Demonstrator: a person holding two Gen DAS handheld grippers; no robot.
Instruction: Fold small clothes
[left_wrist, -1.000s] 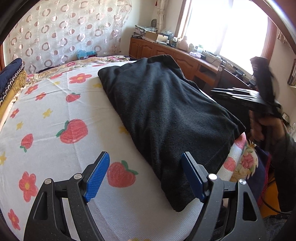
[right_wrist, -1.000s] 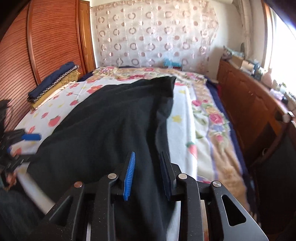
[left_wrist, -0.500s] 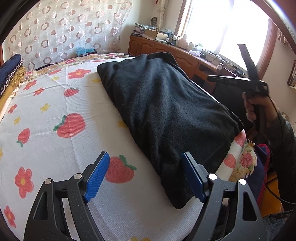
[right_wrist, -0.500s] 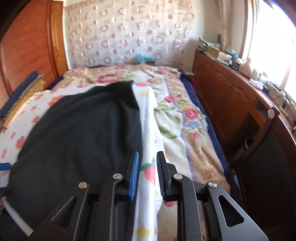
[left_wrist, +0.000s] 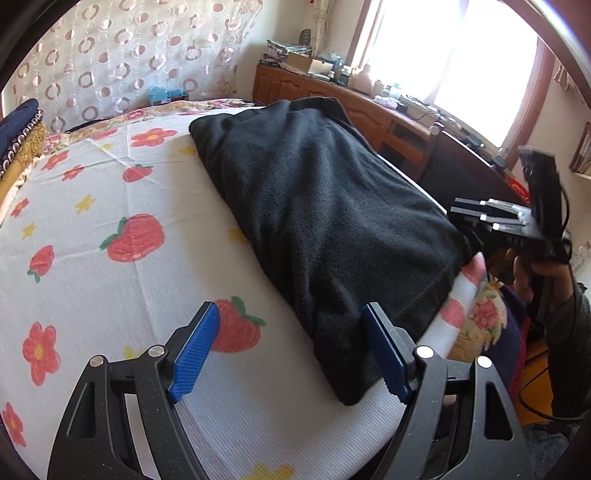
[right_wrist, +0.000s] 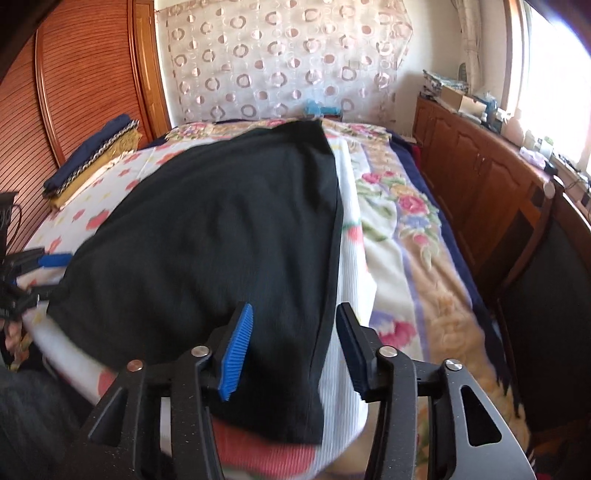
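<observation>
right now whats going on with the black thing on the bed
A person holds a gripper in each hand over a black garment spread on a strawberry-print sheet on the bed. The left gripper is open, its jaws on either side of the garment's near corner, not pinching it. The right gripper is at the other near corner; its jaws have just been opening and now straddle the garment's hemmed edge without pressing on it. No fold of these corners has begun.

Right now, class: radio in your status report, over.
Both grippers open, right gripper just opening over black garment; left gripper straddling its corner. Nothing blocking.
</observation>
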